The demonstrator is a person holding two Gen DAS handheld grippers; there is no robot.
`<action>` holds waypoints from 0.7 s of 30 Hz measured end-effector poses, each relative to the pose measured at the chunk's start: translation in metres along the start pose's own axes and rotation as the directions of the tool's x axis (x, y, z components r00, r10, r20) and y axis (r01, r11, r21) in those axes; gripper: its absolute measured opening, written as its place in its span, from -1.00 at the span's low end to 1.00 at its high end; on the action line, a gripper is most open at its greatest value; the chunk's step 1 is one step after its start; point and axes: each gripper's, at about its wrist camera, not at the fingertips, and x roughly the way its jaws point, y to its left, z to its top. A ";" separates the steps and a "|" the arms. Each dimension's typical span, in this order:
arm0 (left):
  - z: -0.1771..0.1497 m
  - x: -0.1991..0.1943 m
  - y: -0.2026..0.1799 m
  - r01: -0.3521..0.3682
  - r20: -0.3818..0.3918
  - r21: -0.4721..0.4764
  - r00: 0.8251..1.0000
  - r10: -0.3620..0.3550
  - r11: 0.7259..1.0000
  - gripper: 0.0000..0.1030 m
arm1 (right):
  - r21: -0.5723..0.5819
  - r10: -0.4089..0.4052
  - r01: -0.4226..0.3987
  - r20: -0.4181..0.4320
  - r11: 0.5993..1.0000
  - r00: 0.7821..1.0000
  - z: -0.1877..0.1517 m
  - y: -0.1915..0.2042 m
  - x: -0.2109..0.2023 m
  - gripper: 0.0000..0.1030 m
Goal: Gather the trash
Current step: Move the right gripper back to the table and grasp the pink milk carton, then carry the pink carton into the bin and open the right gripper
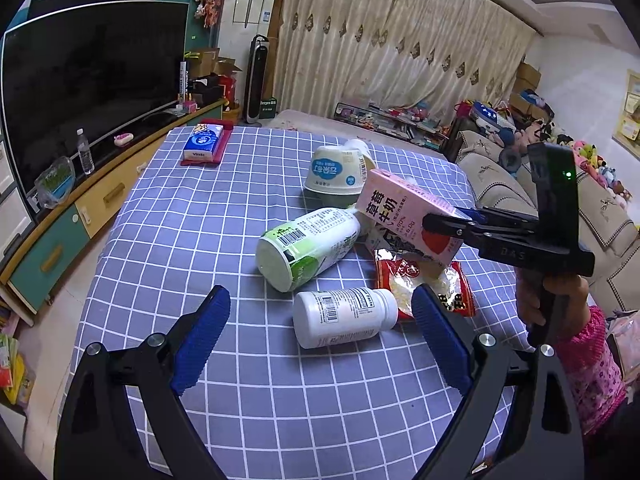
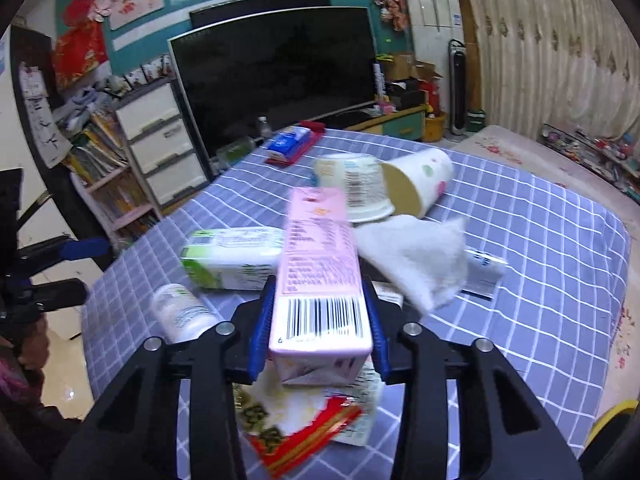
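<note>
Both views are evenly lit by soft indoor light, with only faint shadows under the things on the worktop (image 1: 168,240). The left view is sharp. The right view is smeared by motion blur, so print on the pink carton (image 2: 320,264) is unreadable. The TV (image 1: 92,92) is dark with weak reflections. Fisheye bends the room's edges, and the corners are black.

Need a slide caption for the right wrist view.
Right gripper clamps a pink strawberry-milk carton above a red snack wrapper on the blue checked tablecloth.
</note>
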 end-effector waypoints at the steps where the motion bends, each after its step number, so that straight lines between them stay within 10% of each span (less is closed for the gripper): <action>1: 0.000 0.000 0.000 0.001 -0.001 -0.001 1.000 -0.001 1.000 0.76 | -0.007 -0.002 0.002 -0.003 1.000 1.000 0.001 0.002 0.002 -0.24; 9: -0.003 -0.001 -0.005 0.002 -0.002 0.004 1.000 -0.002 1.000 0.76 | 0.015 -0.052 0.053 -0.028 0.999 0.998 -0.008 0.005 0.015 -0.27; 21: -0.005 0.005 -0.015 0.031 -0.015 0.021 0.999 -0.031 0.999 0.76 | 0.153 -0.139 0.116 0.143 0.981 0.980 -0.021 -0.009 -0.082 -0.28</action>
